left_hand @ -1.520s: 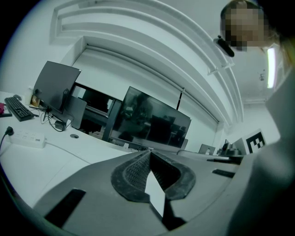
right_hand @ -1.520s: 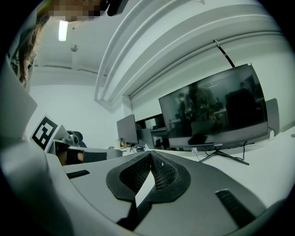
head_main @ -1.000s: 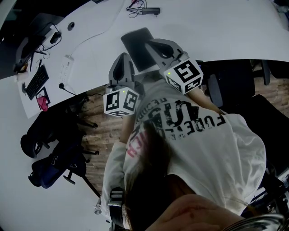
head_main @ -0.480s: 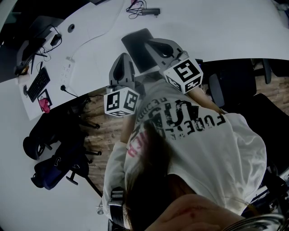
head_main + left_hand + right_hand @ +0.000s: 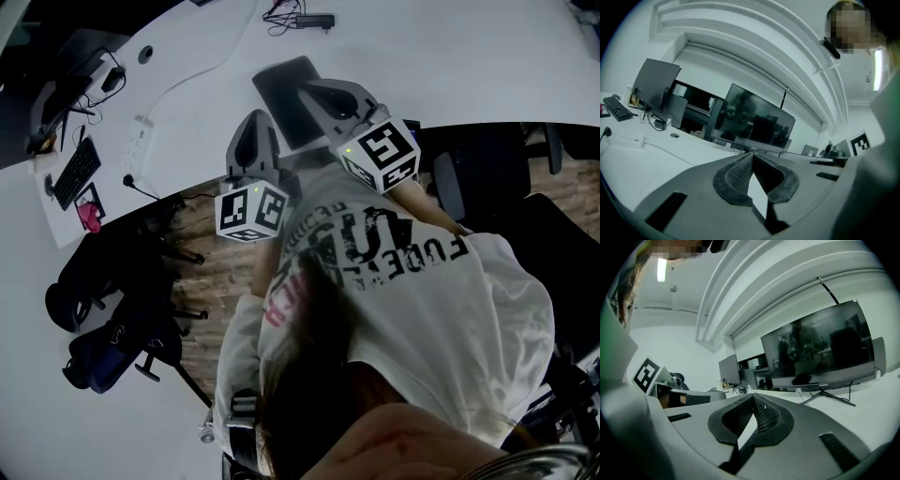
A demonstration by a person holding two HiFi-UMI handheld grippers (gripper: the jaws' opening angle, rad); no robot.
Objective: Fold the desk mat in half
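The white desk [image 5: 469, 66] sweeps across the top of the head view, from ten to two o'clock. The person's printed shirt [image 5: 441, 309] fills the middle and hides the near desk edge. The dark desk mat [image 5: 279, 86] lies on the desk at twelve o'clock, its near part covered by both tools. The right gripper [image 5: 307, 91] reaches over it. The left gripper [image 5: 253, 120] sits at its seven o'clock corner. Whether either touches the mat I cannot tell. Both pairs of jaws are pressed together, nothing between them. Each gripper view shows a monitor [image 5: 752, 123] ahead, and the jaws block any sight of the mat.
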